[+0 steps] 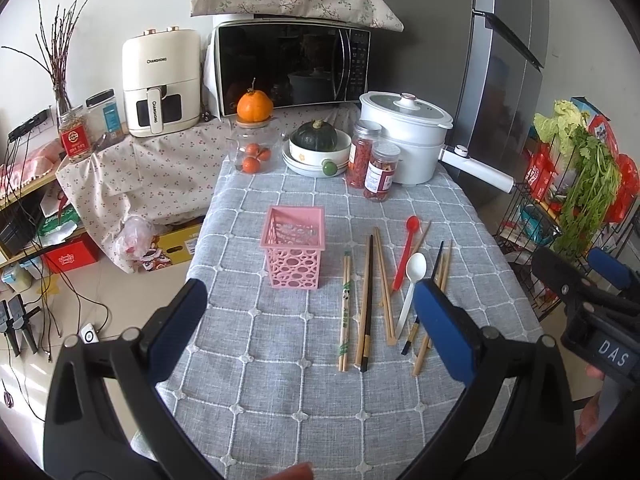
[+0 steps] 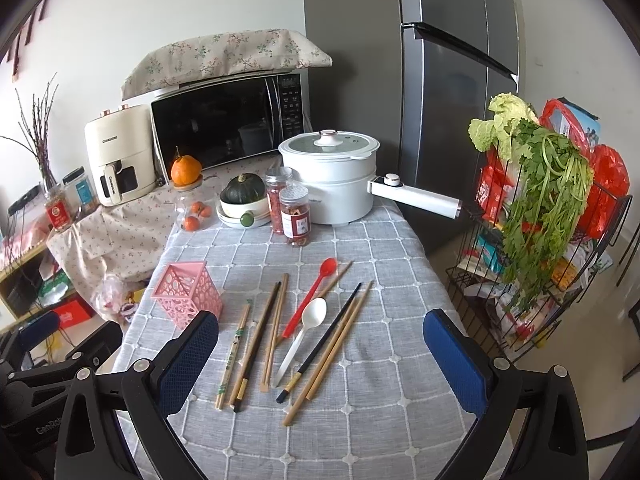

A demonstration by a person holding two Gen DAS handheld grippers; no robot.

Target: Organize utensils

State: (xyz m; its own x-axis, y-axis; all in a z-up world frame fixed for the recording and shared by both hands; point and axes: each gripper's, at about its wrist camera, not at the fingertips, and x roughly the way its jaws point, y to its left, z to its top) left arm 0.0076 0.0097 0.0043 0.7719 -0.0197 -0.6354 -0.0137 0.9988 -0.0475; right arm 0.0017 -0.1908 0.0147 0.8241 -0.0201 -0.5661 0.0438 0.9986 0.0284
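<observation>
step: first pick — nothing in pink basket (image 1: 294, 250) yet | left gripper (image 1: 308, 332) spread, empty | right gripper (image 2: 320, 356) spread, empty | advice: pinch white spoon (image 2: 304, 340) mid-handle — clear of chopsticks (image 2: 248, 344)

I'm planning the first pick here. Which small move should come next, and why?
Probably lower the open right gripper onto the white plastic spoon: it lies right ahead between the fingers, and the pink perforated basket looks empty, so nothing seems sorted yet.

Soft daylight is filling both views evenly; shadows are lying faint, fisheye distortion is bending the edges, corners are vignetting black.
</observation>
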